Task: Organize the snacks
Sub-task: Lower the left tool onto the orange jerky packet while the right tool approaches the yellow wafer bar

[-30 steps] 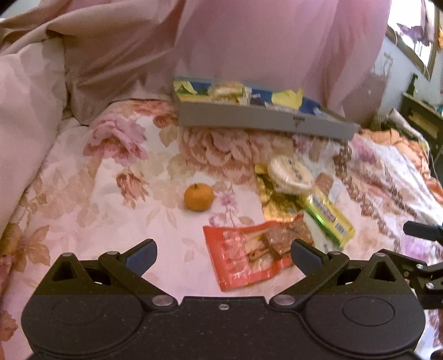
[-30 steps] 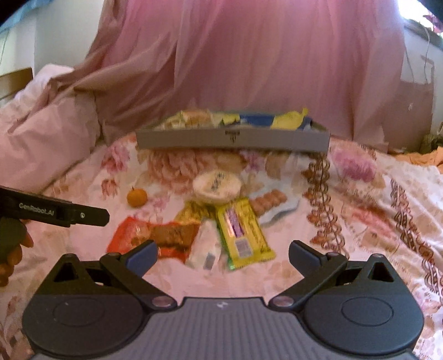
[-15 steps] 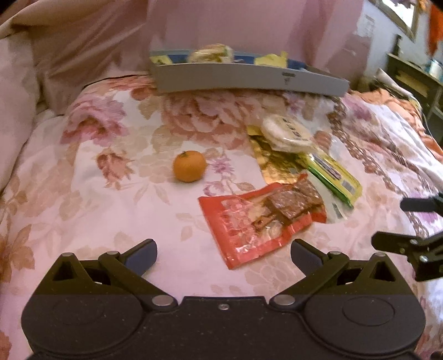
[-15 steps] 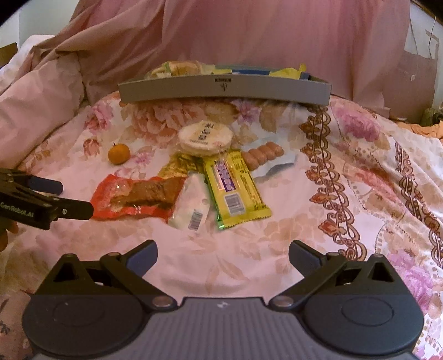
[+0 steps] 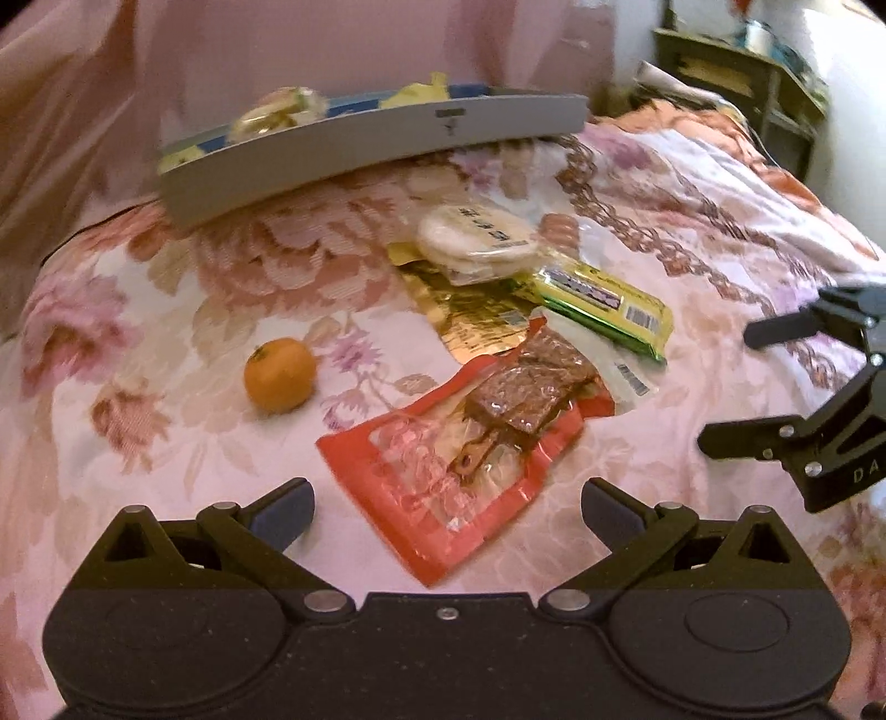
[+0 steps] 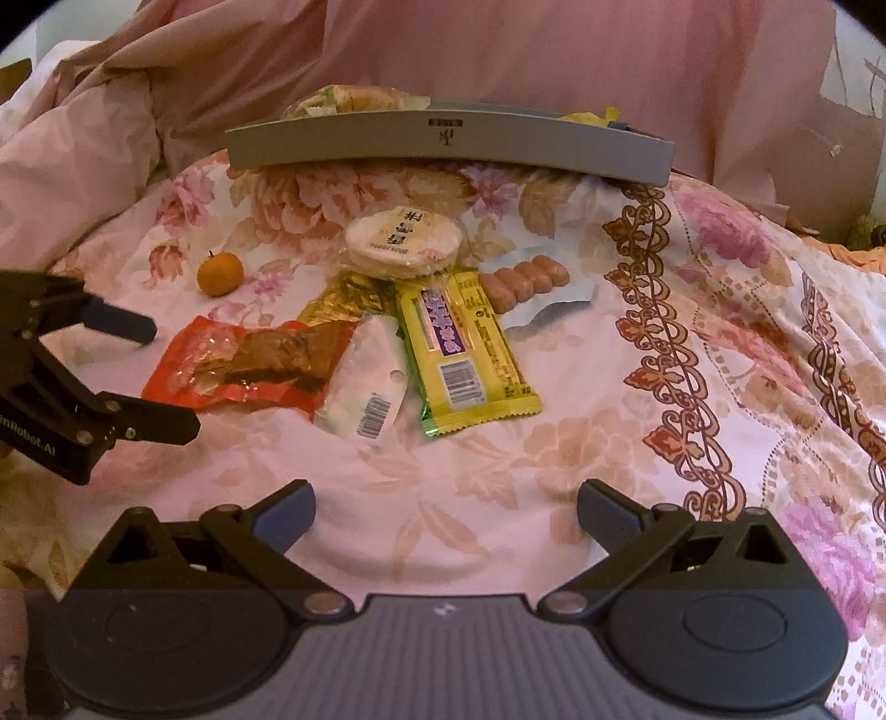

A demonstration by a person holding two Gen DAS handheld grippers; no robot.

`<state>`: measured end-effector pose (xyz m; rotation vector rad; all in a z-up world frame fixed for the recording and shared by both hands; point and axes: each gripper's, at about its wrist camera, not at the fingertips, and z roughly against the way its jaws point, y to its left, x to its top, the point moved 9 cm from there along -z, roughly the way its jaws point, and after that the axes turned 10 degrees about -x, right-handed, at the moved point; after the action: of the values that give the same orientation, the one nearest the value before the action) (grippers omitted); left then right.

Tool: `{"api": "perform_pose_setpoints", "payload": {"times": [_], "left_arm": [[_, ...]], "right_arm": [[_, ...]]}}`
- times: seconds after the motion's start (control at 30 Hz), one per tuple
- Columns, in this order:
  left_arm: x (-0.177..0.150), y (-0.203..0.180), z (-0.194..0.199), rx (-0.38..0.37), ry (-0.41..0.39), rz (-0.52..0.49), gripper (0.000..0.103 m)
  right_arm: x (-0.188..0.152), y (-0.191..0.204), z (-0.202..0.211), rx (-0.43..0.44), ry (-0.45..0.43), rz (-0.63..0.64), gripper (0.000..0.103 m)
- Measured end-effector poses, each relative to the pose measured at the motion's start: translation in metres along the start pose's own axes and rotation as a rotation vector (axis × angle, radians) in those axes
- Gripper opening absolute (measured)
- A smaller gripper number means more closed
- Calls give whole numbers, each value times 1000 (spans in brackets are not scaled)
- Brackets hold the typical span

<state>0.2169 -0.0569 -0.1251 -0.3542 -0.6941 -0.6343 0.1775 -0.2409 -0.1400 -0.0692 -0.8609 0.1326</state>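
Observation:
Snacks lie in a loose pile on the floral bedspread. A red jerky packet [image 5: 470,443] [image 6: 243,365] lies nearest my open left gripper [image 5: 447,501], its near end between the fingertips. Beside it are a yellow bar [image 5: 603,310] [image 6: 465,354], a white packet [image 6: 365,387], a round white cake [image 5: 476,243] [image 6: 404,243], a gold wrapper [image 5: 470,321], sausages [image 6: 526,282] and a mandarin [image 5: 279,374] [image 6: 220,273]. A grey tray [image 5: 365,138] [image 6: 448,144] at the back holds more snacks. My open right gripper [image 6: 446,501] hovers short of the pile.
Pink bedding and a curtain [image 6: 498,50] rise behind the tray. A pillow [image 6: 72,166] lies at the left. A dark cabinet [image 5: 742,88] stands beyond the bed at the right. The left gripper [image 6: 160,382] shows in the right wrist view, the right gripper [image 5: 736,387] in the left.
Both grippers have moved forward and down toward the pile. The left one has closed in on the red jerky packet. Both stay open.

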Motion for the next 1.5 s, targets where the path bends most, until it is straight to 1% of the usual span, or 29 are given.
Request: {"api": "perform_pose_setpoints", "payload": {"times": [0.17,0.27,0.33,0.4,0.6,0.77,0.83,0.93,1.0,1.03,1.1,1.17,1.2,1.27,1.3,1.37,1.4,1.43,1.5], "left_arm": [[5,-3,-11,-14,43,-126,102],[10,-9,-17,-25,57,-214,102],[14,-11,-21,-34,61,-252,102],[18,-12,-25,-44,65,-269,102],[27,-14,-39,-81,77,-298,102],[31,-15,-46,-117,103,-284,102],[32,-12,-48,-132,120,-261,102],[32,-8,-51,-146,138,-198,102],[32,-8,-52,-141,138,-187,102],[32,-9,-52,-138,137,-184,102],[32,-9,-52,-139,139,-168,100],[33,-10,-50,-141,147,-151,94],[34,-10,-49,-140,153,-144,93],[36,-12,-47,-146,163,-138,83],[38,-14,-47,-151,166,-135,81],[40,-16,-46,-138,179,-125,75],[41,-16,-45,-133,184,-116,74],[41,-17,-43,-133,187,-104,71],[42,-19,-40,-130,189,-84,67]], "right_arm": [[6,-2,-7,-8,-26,29,103],[12,-6,-13,-41,-48,65,103],[15,-9,-17,-67,-60,90,103],[16,-11,-22,-80,-65,101,103],[20,-17,-32,-77,-72,91,103],[26,-19,-40,-70,-89,79,103],[28,-19,-43,-61,-95,70,103],[32,-19,-46,-56,-107,66,103],[34,-19,-48,-54,-115,55,100],[35,-19,-49,-50,-122,48,97],[37,-19,-51,-36,-121,34,95],[37,-18,-52,-15,-116,17,89],[37,-19,-52,-2,-114,6,89],[38,-18,-52,9,-115,-4,84],[38,-17,-52,13,-116,-2,82],[38,-15,-50,19,-120,6,74],[38,-13,-48,24,-122,12,71],[39,-11,-47,32,-123,16,64],[39,-9,-45,33,-124,29,63]]}}
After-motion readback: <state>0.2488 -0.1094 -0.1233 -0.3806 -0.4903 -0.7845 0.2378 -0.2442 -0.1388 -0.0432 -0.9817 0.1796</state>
